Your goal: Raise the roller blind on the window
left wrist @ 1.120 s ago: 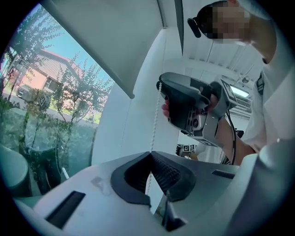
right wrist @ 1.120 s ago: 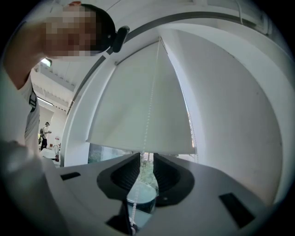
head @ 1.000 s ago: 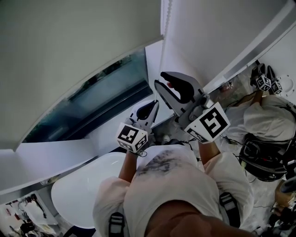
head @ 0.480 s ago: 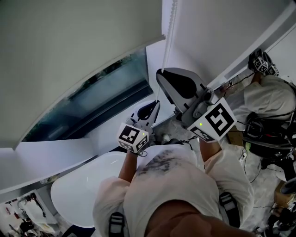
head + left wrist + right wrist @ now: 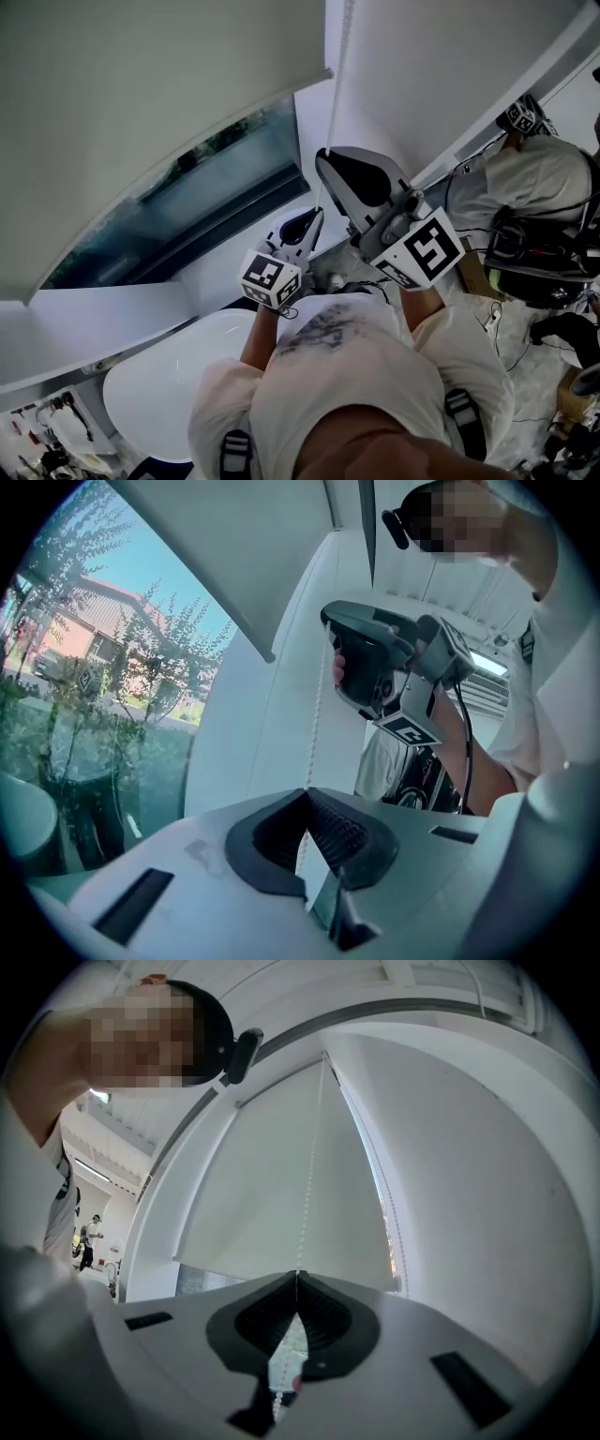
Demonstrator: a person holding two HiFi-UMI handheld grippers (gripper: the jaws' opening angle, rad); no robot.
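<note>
Grey-white fabric fills the left side. The roller blind (image 5: 141, 112) hangs well left of the bead chain (image 5: 335, 84), and its bottom bar (image 5: 187, 127) is only partway up the window (image 5: 202, 202), so the lift looks far from done.

Moving toward the chain, the left gripper (image 5: 316, 212) sits low on it. Its jaws are pinched together at the tips, and the beads run straight up out of the pinch. Higher on the same chain is the right gripper (image 5: 322, 156), also closed tight on the beads. Its own view shows the chain climbing from the tips to the top of the blind. A second strand (image 5: 386, 1218) hangs just right of the held one, along the blind's edge.

There is plenty that could go wrong from here:
- **Both grippers on one strand:** if the lower one hauls while the upper one does not let go, the chain just goes taut between them and the blind sits dead.
- **A thin pinch:** small round beads could slide through the pads under a hard tug.
- **An angled pull:** drawing the chain away from the window rather than along its hang may make it skip or jam at the top.
- **The wrong strand:** if this is not the lifting one, the blind comes down instead.
</note>
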